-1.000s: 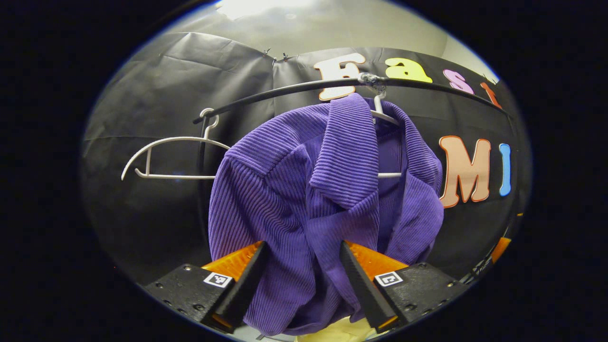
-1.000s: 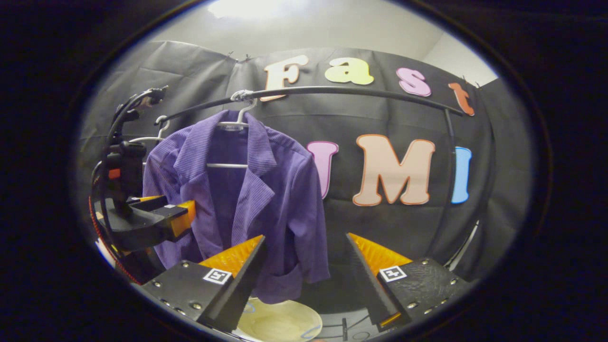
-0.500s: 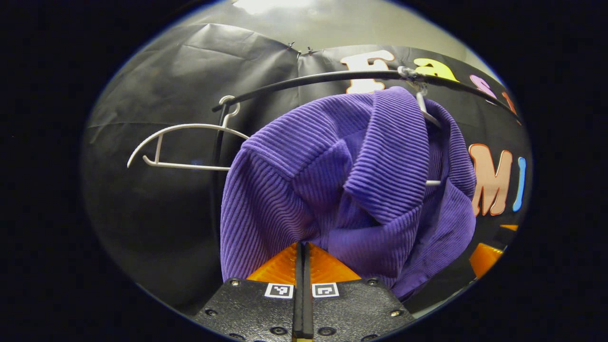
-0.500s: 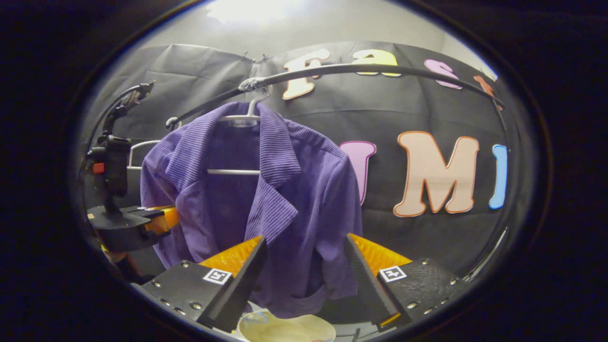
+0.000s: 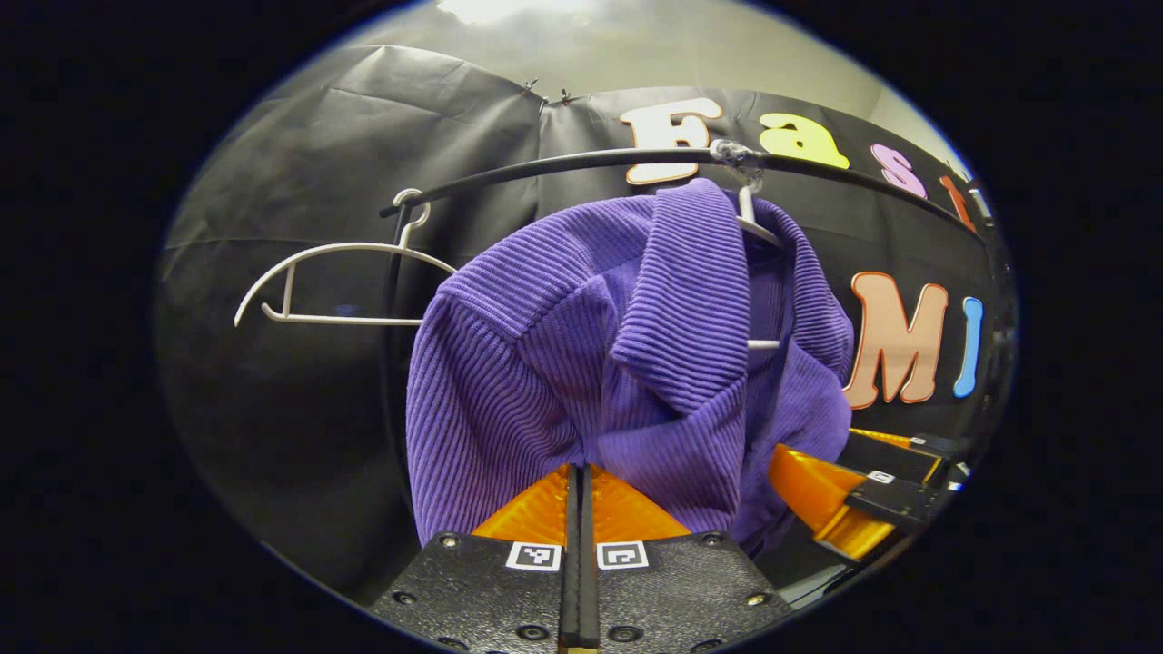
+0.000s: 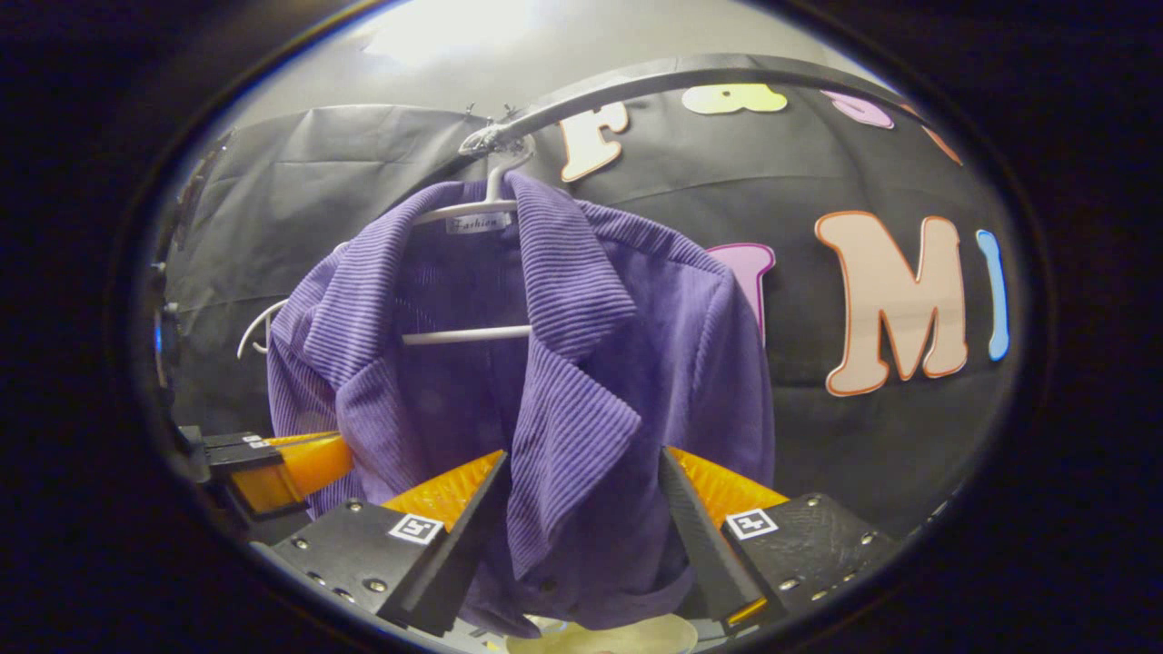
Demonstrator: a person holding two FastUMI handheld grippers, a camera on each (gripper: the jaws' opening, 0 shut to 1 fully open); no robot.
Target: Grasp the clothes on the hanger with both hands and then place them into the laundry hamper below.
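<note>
Purple corduroy jacket (image 6: 545, 363) hangs on a white hanger (image 6: 472, 334), hook over the black rail (image 5: 545, 168), near the rail's middle stretch where a taped lump sits. A second white hanger (image 5: 336, 282), bare, hangs at the rail's left end in the left gripper view, just beside the jacket's shoulder.

Left gripper (image 5: 579, 490): fingers pressed together, no visible gap, tips against the jacket's front panel below the lapel. Can't confirm fabric is actually pinched between them (the closing line hides it). Same gripper appears at the lower left edge of the right gripper view (image 6: 273, 459), touching the jacket's left side.

Right gripper (image 6: 581, 472): fingers spread wide, the jacket's lower lapel and front hanging between them, not clamped. It also shows at the lower right of the left gripper view (image 5: 845, 495), just beside the jacket's far edge.

Pale rim of the laundry hamper (image 6: 609, 636) visible under the jacket hem, below the right gripper
</note>
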